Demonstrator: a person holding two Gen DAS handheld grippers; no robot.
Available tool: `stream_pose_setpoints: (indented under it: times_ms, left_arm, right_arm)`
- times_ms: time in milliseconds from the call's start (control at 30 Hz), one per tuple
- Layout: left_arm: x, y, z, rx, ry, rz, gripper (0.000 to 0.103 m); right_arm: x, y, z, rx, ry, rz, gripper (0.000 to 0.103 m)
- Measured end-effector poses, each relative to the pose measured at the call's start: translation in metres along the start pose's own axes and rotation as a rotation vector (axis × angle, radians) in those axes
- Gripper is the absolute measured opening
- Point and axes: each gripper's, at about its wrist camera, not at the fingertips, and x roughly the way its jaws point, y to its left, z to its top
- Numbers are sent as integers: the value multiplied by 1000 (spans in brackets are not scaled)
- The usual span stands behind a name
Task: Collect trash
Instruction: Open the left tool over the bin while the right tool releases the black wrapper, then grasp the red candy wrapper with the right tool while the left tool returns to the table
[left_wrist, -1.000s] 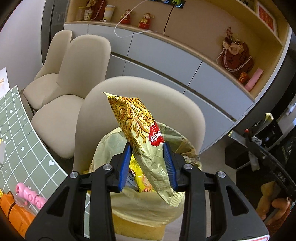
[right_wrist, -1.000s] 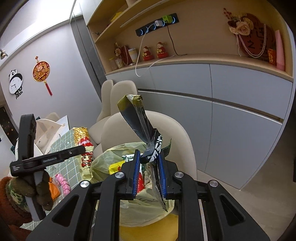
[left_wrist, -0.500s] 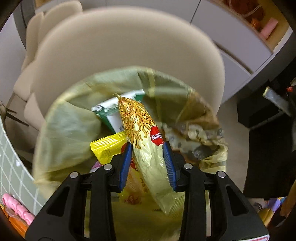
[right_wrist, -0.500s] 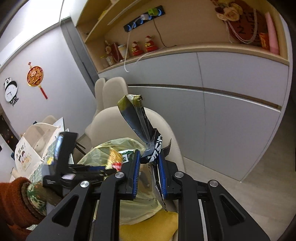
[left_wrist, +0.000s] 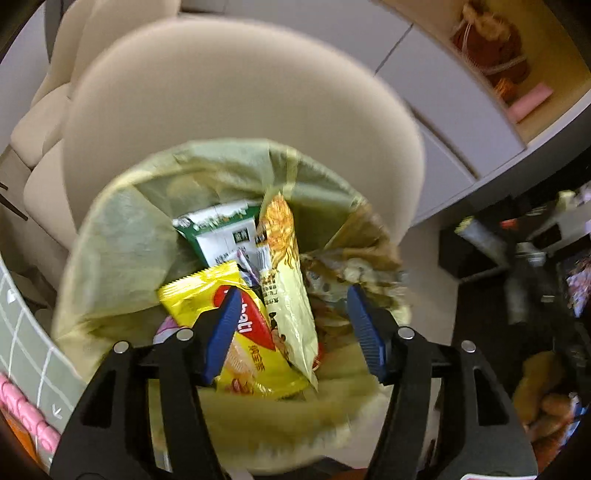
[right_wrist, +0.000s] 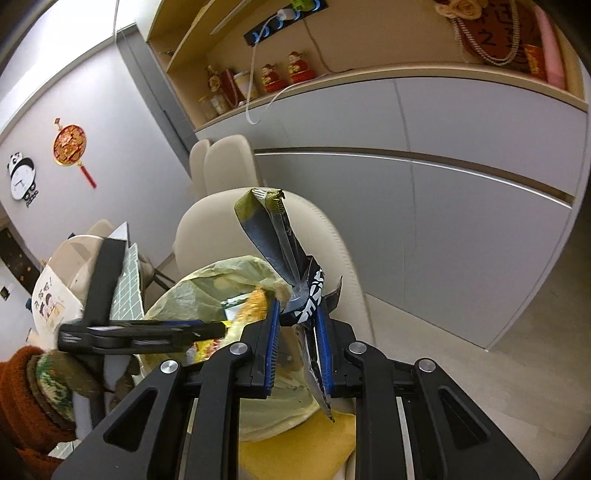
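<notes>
A yellow bin lined with a yellow-green bag (left_wrist: 122, 240) stands in front of a beige chair. My left gripper (left_wrist: 293, 325) is open above the bin mouth. The golden noodle-snack wrapper (left_wrist: 286, 280) lies loose inside the bag, free of the blue pads, among a yellow wrapper (left_wrist: 229, 325) and a green-white packet (left_wrist: 221, 229). My right gripper (right_wrist: 297, 343) is shut on a black and silver wrapper (right_wrist: 277, 243) and holds it upright just right of the bin (right_wrist: 221, 284). The left gripper also shows in the right wrist view (right_wrist: 147, 330).
A beige chair (left_wrist: 240, 103) stands right behind the bin, with more chairs (left_wrist: 44, 110) to the left. A green grid mat on the table (left_wrist: 22, 339) lies at the left. Grey cabinets (right_wrist: 461, 184) run along the wall. Dark clutter (left_wrist: 535, 277) sits on the floor at the right.
My left gripper has opened and let go of the golden wrapper, which has dropped into the bag. The right gripper has shifted closer to the bin with its wrapper.
</notes>
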Motion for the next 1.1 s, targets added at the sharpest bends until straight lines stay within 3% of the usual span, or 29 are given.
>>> stream_pose_setpoints:
  times_ms: [167,267,433,633,733,800,1100]
  left_arm:
    - [-63,10,-13,-2,-159,60,62]
    - [-100,20,-27,8,-240,143,62]
    - [-132,44,-43,-62,-265,156,62]
    - [-158,74,-77,-124,-268,183,62]
    - [-169,93,-94,-182,-270,186,62]
    - [-176,108,-104,-226,-269,179,62]
    - [-205,155,-149,-287,-282,190,62]
  right_arm:
    - [24,23,3,-36,44,56,19]
    - [40,40,4,-62,70,94,19]
    - [72,69,4,-123,129,115,19]
    - [103,91,-2,-173,181,55,20]
    - [112,97,-9,-173,212,27,32]
    - [109,100,-15,-173,203,37,42]
    - [83,143,-37,-178,144,25,45]
